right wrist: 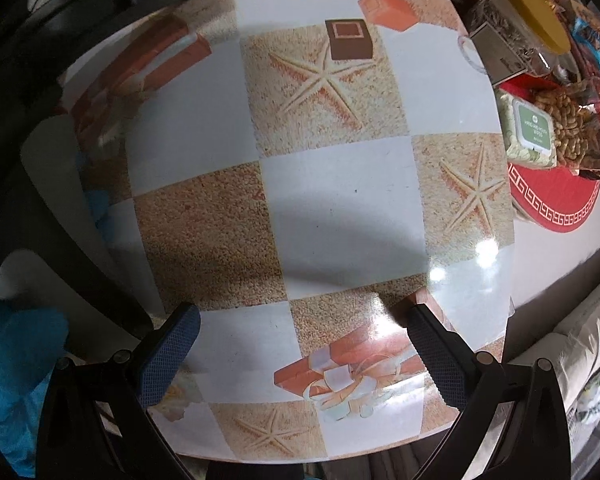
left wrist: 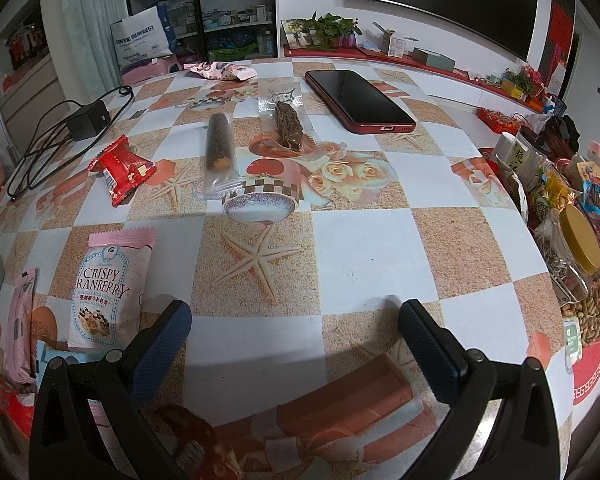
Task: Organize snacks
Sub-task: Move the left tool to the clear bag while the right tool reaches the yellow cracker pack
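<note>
Two grippers hovering over the counter [left wrist: 380, 248], both spread wide and holding nothing. Left gripper [left wrist: 296, 328] pointing out across the checked cloth toward loose snacks; right gripper [right wrist: 300, 332] tilting down over a bare patch near the counter's edge, with no loose snack between or just ahead of its fingers.

Lying ahead of the left gripper, well apart from it: a chocolate stick [left wrist: 220, 146] in clear wrap, long axis running away from the camera, roughly in line with the reach. Sitting just right of that, a brown bar [left wrist: 288, 126], also in clear wrap, angled slightly. Resting off to the left, a red pack [left wrist: 122, 170], lying crosswise. Closest of all, just beside the left finger [left wrist: 160, 352], a pink cranberry pack [left wrist: 108, 300], standing lengthwise along the reach. Lying beyond the bar, a phone [left wrist: 358, 100].

Crowding the right rim of the counter, a snack pile [left wrist: 572, 240] with jars, peanuts and wrappers, likely the place for gathering the rest.

Judging by position, left gripper being the nearer one for every loose snack; cranberry pack needing only a short sideways shift, stick needing a long forward reach but lying well aligned for a pinch across its width.

Showing only in the left view: all loose snacks and the phone. Showing only in the right view: the other gripper's black frame [right wrist: 100, 4] at upper left and the counter's near edge. Showing in both: peanuts [right wrist: 568, 128] from the pile.
</note>
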Demonstrator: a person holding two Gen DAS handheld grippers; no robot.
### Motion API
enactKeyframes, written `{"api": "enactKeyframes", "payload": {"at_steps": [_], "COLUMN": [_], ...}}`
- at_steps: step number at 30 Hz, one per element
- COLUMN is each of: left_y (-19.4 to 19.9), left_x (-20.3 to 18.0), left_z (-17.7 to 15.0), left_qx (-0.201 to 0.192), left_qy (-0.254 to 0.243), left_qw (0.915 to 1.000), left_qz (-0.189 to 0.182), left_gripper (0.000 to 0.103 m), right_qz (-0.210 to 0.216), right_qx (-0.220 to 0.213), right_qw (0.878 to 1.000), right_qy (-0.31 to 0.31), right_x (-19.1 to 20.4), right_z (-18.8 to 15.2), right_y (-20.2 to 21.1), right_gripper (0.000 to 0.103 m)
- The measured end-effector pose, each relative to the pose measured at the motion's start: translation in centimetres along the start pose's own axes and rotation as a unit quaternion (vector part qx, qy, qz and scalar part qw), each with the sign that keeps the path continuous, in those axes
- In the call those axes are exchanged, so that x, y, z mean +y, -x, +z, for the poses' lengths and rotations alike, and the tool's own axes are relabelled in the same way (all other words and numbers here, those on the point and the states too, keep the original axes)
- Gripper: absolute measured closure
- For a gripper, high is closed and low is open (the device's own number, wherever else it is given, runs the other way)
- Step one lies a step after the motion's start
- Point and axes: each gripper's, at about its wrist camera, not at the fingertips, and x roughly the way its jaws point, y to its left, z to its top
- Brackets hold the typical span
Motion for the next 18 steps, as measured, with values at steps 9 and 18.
{"api": "enactKeyframes", "payload": {"at_steps": [9, 18], "left_y": [-1.2, 7.8], "left_x": [-0.2, 8.5], "left_z": [2.3, 1.5], "left_qx": [0.171, 0.181], "left_qy": [-0.099, -0.123], "left_qw": [0.9788, 0.9684], "left_qz": [-0.055, -0.119], "left_gripper": [0.000, 0.000], "right_qz": [-0.006, -0.045], "right_qx": [-0.026, -0.016], "right_qw": [1.000, 0.999], "right_qy": [0.009, -0.016], "right_x": [0.6, 1.4], "right_z": [-1.3, -1.2], "right_y": [0.3, 1.3], "right_gripper": [0.000, 0.000]}}
